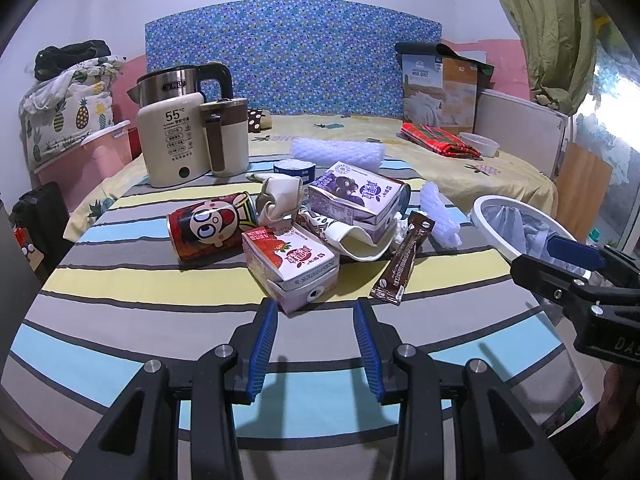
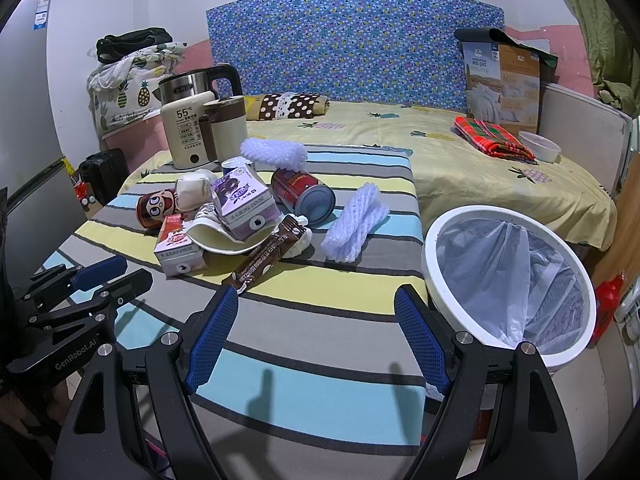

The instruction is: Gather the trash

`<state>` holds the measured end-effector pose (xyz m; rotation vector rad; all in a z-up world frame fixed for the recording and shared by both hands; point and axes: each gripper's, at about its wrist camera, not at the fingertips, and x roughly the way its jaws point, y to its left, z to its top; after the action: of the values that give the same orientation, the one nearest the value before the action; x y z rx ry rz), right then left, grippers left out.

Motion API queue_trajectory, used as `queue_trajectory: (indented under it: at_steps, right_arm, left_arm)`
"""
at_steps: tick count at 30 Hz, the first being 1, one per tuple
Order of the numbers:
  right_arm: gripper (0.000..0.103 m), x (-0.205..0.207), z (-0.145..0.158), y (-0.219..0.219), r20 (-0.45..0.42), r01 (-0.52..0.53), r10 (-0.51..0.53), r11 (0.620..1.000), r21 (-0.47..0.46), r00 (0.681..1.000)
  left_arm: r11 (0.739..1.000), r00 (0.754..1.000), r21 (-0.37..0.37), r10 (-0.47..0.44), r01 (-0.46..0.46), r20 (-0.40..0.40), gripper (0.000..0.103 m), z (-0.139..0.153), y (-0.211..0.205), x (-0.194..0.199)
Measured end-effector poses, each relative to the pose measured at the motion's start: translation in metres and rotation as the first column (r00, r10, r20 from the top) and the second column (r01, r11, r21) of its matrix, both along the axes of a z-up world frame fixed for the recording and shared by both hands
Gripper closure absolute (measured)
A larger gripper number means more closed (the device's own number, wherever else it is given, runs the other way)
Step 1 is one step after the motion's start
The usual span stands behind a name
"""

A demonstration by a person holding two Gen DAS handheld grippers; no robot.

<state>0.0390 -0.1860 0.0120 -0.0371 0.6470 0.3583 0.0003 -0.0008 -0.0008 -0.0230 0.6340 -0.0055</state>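
Just ahead of both grippers' open, empty jaws lies the strawberry carton point(image 1: 290, 264).

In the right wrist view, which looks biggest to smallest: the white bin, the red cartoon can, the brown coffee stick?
1. White bin, by far the largest, though it sits nearest the camera.
2. Brown coffee stick and red cartoon can look about alike; unsure between them.

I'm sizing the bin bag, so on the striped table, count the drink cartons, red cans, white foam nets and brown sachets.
Drink cartons: 2
Red cans: 2
White foam nets: 2
Brown sachets: 1
Total: 7
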Motion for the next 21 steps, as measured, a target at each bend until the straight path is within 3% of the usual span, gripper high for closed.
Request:
queue_trajectory:
  at_steps: [21]
  right_arm:
    - [0.022, 0.004, -0.004, 0.004, -0.021, -0.006, 0.006, 1.0, -0.002, 1.0]
  left_arm:
    - [1.0, 1.0, 0.014, 0.008, -0.007, -0.029, 0.064, -0.007, 0.004, 0.015]
